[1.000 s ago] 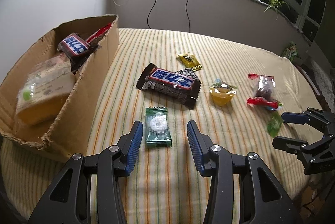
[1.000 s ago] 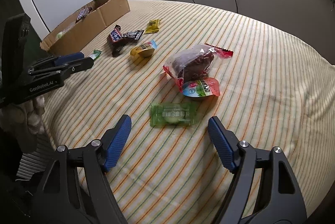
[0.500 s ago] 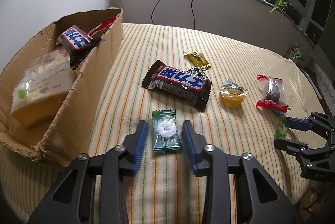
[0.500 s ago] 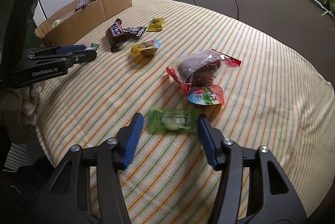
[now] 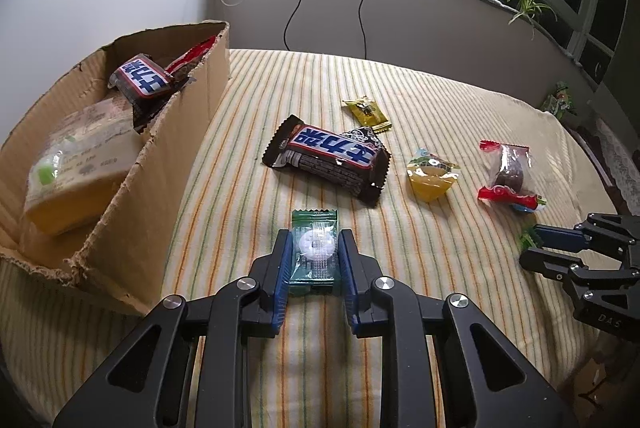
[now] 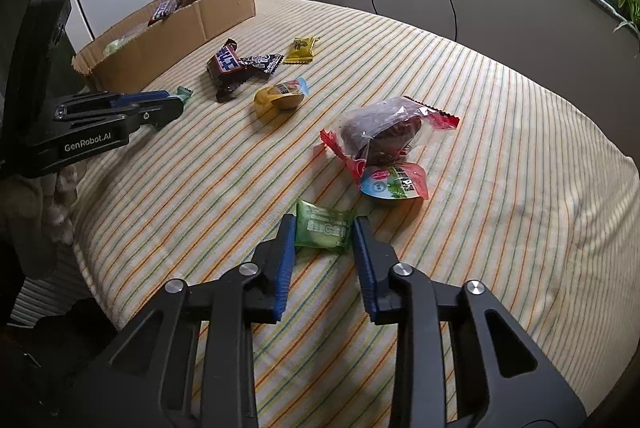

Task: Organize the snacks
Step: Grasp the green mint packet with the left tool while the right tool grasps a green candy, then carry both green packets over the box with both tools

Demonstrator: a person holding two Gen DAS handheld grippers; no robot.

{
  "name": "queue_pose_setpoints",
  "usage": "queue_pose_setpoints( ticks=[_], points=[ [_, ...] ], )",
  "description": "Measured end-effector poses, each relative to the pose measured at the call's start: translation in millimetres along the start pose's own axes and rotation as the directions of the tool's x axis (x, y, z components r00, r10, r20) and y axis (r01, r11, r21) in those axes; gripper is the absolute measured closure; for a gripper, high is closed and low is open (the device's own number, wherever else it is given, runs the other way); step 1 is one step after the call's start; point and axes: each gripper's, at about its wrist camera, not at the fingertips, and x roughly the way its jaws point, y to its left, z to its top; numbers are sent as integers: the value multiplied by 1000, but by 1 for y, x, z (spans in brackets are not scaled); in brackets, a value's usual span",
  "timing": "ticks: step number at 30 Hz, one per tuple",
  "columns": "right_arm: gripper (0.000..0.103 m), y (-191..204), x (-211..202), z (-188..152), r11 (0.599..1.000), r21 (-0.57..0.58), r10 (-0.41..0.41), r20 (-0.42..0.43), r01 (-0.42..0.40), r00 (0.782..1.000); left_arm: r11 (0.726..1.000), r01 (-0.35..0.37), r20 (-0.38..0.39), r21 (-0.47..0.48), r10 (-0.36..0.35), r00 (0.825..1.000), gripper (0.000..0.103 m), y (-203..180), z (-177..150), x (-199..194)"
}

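Left gripper [image 5: 313, 252] has its pads pressed on both sides of the mint [image 5: 314, 252], which lies on the cloth [image 5: 460, 99] just beside the box [image 5: 160, 163]. Right gripper [image 6: 323, 232] pinches the green candy [image 6: 325, 230] the same way, beside the red packets [image 6: 384, 139]. Both wrappers are slick and crinkly; lifted fast, either could probably slide out, or the pads might snag the cloth.
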Motion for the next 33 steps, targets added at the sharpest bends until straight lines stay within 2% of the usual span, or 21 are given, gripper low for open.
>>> queue_pose_setpoints(
  ticks=[11,18,25,33],
  points=[
    [79,0,-5,-2,1000,22,18,6,-18,1000,1000,22,16,-13,-21,1000,82,1,-1,-9],
    [80,3,-15,0,999,25,27,27,-28,999,999,38,56,-19,-37,998,82,5,4,-27],
    [80,12,-28,14,999,12,51,68,-52,996,999,36,102,-34,-33,994,82,15,10,-46],
    [80,30,-37,45,996,-42,81,115,-77,990,998,2,152,-62,7,988,82,35,15,-66]
  ],
)
